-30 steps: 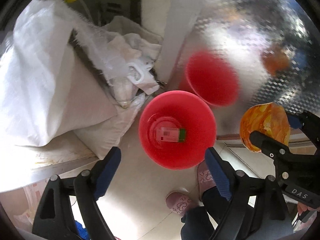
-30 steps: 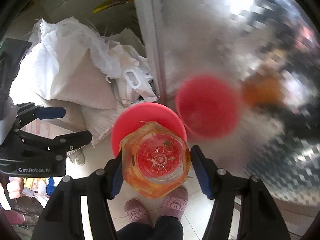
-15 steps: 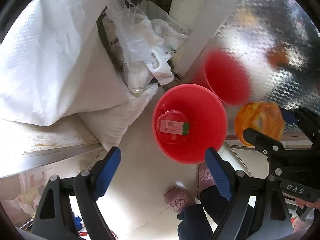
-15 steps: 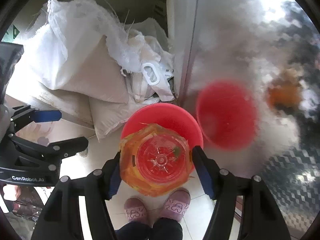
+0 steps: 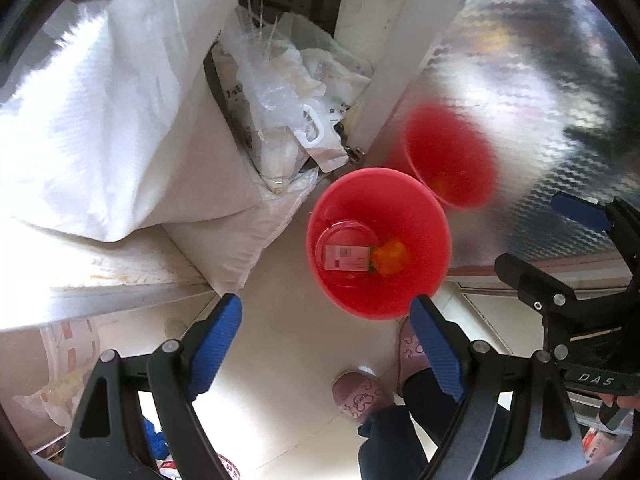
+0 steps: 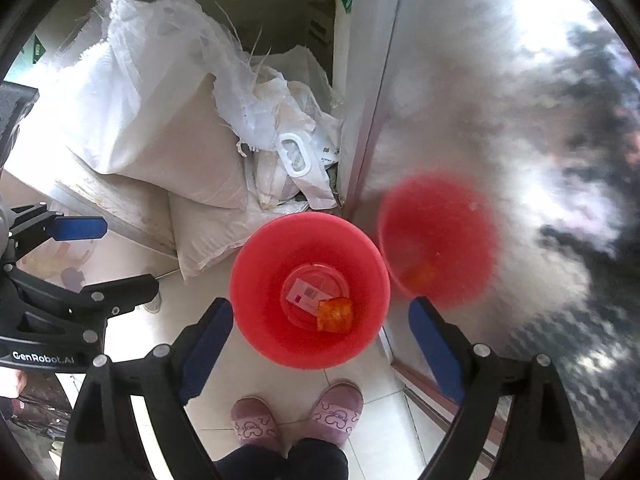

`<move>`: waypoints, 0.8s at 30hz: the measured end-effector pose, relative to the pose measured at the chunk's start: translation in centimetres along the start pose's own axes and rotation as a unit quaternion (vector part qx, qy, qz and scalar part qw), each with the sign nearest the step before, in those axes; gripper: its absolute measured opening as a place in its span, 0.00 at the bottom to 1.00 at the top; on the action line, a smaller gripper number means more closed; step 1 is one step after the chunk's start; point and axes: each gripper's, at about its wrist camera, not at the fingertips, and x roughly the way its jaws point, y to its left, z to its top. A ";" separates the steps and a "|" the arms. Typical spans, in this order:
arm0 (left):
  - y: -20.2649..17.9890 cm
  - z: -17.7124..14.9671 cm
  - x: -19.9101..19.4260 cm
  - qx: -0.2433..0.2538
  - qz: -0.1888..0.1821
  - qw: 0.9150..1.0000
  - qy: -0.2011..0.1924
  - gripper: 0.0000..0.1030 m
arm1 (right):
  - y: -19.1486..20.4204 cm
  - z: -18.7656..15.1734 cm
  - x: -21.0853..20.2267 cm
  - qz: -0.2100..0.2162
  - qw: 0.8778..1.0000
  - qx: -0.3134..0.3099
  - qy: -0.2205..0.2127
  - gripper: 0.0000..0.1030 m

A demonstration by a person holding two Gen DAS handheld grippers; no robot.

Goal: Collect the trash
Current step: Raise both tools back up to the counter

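A red bucket (image 6: pixel 248 280) (image 5: pixel 432 276) stands on the tiled floor against a shiny metal wall. At its bottom lie a white labelled packet (image 6: pixel 306 292) (image 5: pixel 346 258) and an orange plastic container (image 6: pixel 335 314) (image 5: pixel 390 258). My right gripper (image 6: pixel 320 336) hangs above the bucket; its jaws are opening with nothing between them. In the left wrist view the right gripper (image 5: pixel 560 240) shows at the right edge, empty. My left gripper (image 5: pixel 326 340) is open and empty, high over the floor just in front of the bucket.
White woven sacks (image 6: pixel 160 120) (image 5: pixel 100 140) and crumpled plastic bags (image 5: pixel 296 112) pile up left of the bucket. The metal wall (image 6: pixel 520 120) mirrors the bucket. A person's pink slippers (image 6: pixel 296 412) stand close in front of it.
The right gripper's jaws have spread and let go of the orange container, which has dropped into the red bucket. The left gripper has shifted a little, so the bucket sits further right in its view.
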 end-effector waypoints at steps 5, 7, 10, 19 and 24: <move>-1.0 -0.8 -4.1 -0.001 0.000 1.000 -0.004 0.82 | 0.2 0.0 -3.3 -0.008 1.000 -0.001 -0.012 0.86; -1.5 -1.1 -6.3 -0.004 0.000 1.000 -0.008 0.82 | 0.4 0.1 -5.2 -0.013 1.000 0.000 -0.013 0.86; -2.3 -1.5 -10.4 -0.003 0.008 1.000 -0.022 0.82 | 0.8 0.2 -8.9 -0.012 1.000 0.003 -0.025 0.86; -4.2 -2.2 -24.1 0.006 0.025 0.997 -0.068 0.82 | 1.7 0.6 -22.3 -0.038 0.996 0.009 -0.079 0.94; -5.5 -1.9 -30.7 0.016 0.037 0.994 -0.105 0.82 | 1.6 1.3 -28.8 -0.051 0.992 0.008 -0.113 1.00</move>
